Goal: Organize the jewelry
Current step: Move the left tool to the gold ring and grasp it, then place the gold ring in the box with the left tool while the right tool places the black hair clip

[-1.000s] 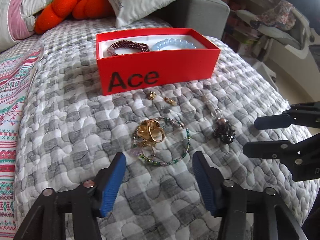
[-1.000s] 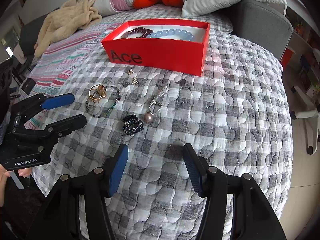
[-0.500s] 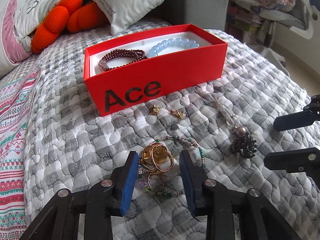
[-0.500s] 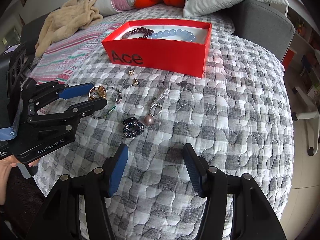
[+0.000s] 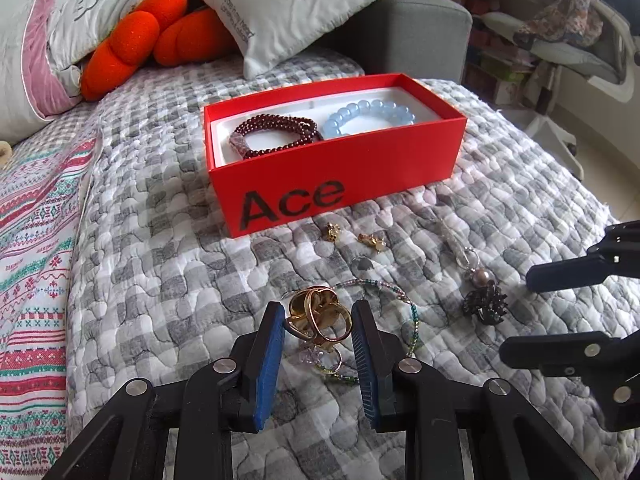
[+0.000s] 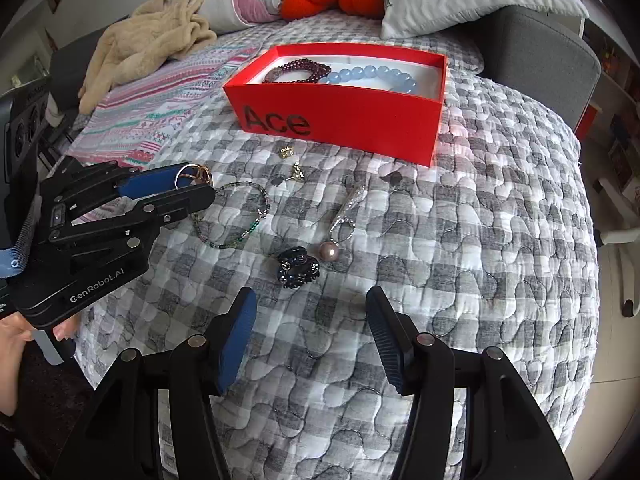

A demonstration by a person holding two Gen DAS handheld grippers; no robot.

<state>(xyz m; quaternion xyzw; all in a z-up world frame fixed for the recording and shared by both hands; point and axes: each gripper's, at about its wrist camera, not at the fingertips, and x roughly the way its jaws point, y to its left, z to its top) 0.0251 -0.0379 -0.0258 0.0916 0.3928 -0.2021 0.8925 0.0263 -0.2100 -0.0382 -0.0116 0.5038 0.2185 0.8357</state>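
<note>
Since the earlier frames the left gripper has narrowed from wide open to a close bracket around the gold rings, its blue pads touching or nearly touching the cluster on either side at lower centre of the left view; whether it truly clamps them I cannot tell. Those rings sit on the quilt at the edge of the thin beaded bracelet. Low in its own frame, the right gripper hovers wide open and empty, just below the dark hair claw and the pearl pendant. Two small gold earrings lie just in front of the red box, which holds a garnet bracelet and a pale blue bead bracelet at upper centre.
</note>
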